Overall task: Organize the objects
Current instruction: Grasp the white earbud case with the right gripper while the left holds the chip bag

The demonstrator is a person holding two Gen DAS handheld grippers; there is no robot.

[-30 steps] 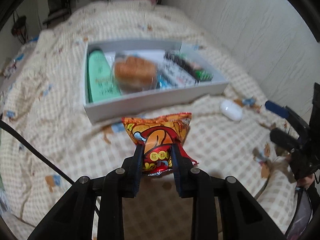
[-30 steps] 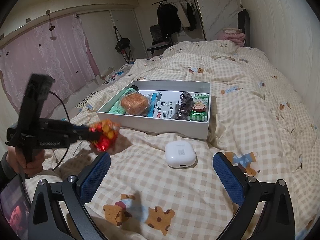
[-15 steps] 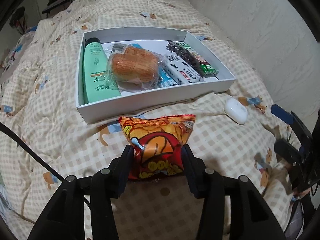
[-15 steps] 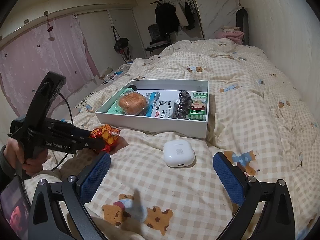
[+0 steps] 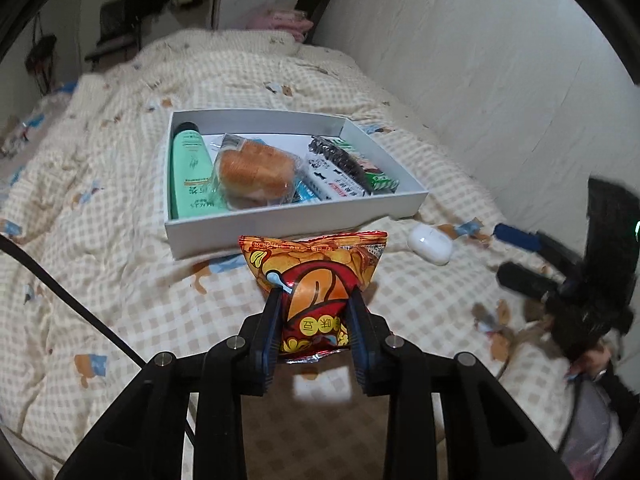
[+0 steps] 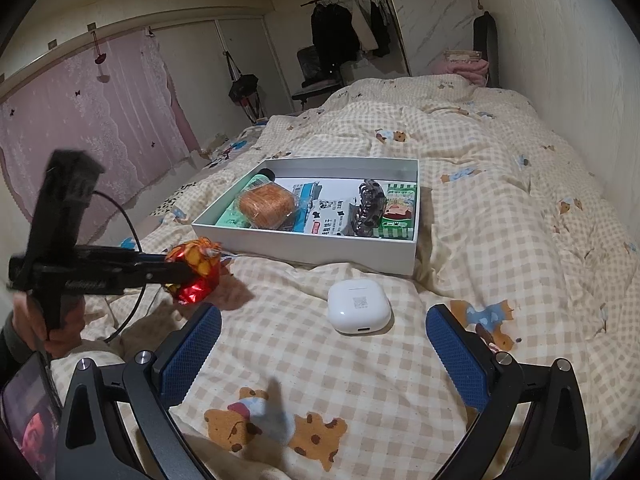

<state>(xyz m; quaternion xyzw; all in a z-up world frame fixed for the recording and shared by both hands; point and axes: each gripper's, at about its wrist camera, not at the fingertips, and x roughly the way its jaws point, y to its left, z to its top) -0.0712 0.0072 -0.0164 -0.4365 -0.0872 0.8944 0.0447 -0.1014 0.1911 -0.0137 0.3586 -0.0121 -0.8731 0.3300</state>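
My left gripper is shut on a red and orange snack bag and holds it above the bed, in front of the near wall of the white box. The bag also shows in the right wrist view, left of the box. The box holds a green bottle, a wrapped bread, snack packs and a dark hair clip. My right gripper is open and empty, just behind a white earbud case on the quilt.
The checked quilt covers the bed, with a wall along the right side. A black cable runs across the left of the bed. A clothes rack and chair stand at the far end.
My left gripper loosened on the snack bag on the quilt half a second ago, then shut on it again and lifted it. The right gripper has barely moved.
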